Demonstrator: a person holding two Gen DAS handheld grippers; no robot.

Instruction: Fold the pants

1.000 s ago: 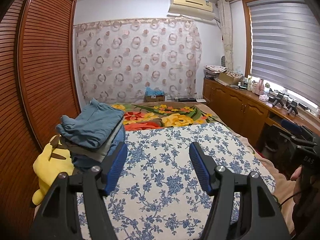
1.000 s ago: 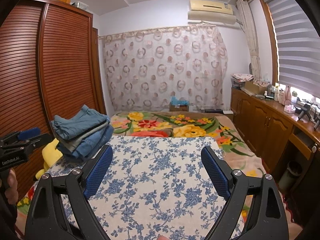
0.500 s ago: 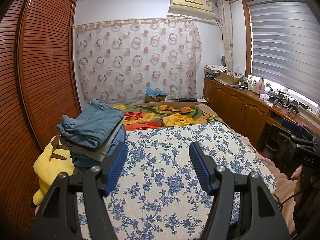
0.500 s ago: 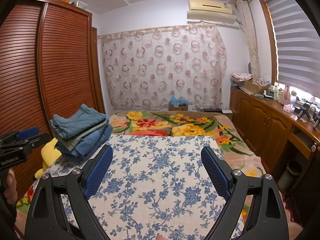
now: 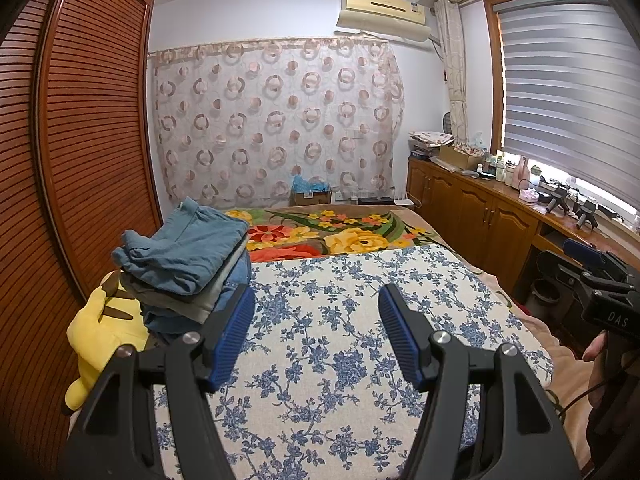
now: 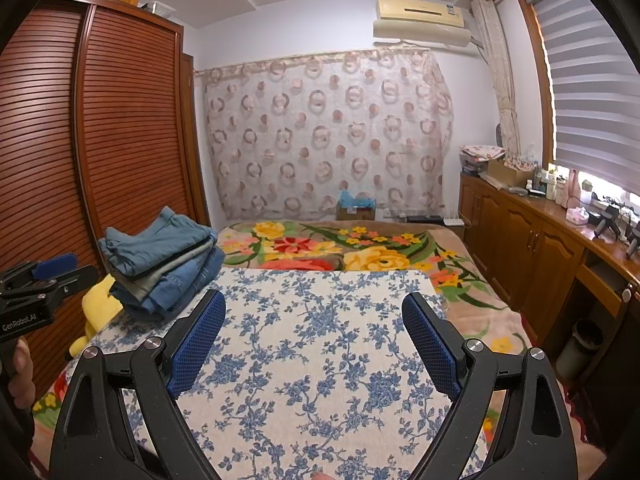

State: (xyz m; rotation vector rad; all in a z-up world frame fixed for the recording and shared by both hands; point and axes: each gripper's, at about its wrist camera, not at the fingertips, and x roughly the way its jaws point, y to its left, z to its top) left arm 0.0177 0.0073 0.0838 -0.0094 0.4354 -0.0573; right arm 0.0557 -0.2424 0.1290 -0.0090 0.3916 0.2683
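A: Item one, left hand-held gripper (image 5: 316, 328). State?

B: Jaws spread, nothing between the blue pads (image 5: 232, 340). It hangs above the floral cloth (image 5: 340, 320) on the bed (image 5: 404, 232).

A: Item two, right hand-held gripper (image 6: 316, 340).

B: Same entry: jaws apart, empty, over the cloth. In the left view its body shows at the far right edge.

A: Item three, the pants.

B: A stack (image 5: 184, 264) at the bed's left side, near the wardrobe (image 5: 80, 140): blue pair on top, grey layer under it, denim at the bottom. It rests partly on a yellow plush (image 5: 100, 332). The stack looks roughly folded, though whether every layer is pants I cannot tell from here.

A: Step in hand?

B: Judged as the very start. No garment is laid out on the cloth, and neither tool touches fabric.

A: Next move calls for?

B: Probably a reach left to the stack, closing on the top blue pair (image 6: 156, 244) at an edge or waistband, then drawing it onto the cloth and spreading it flat. The left tool is nearer. Care is needed to lift one layer only, and not drag the pile onto the plush.
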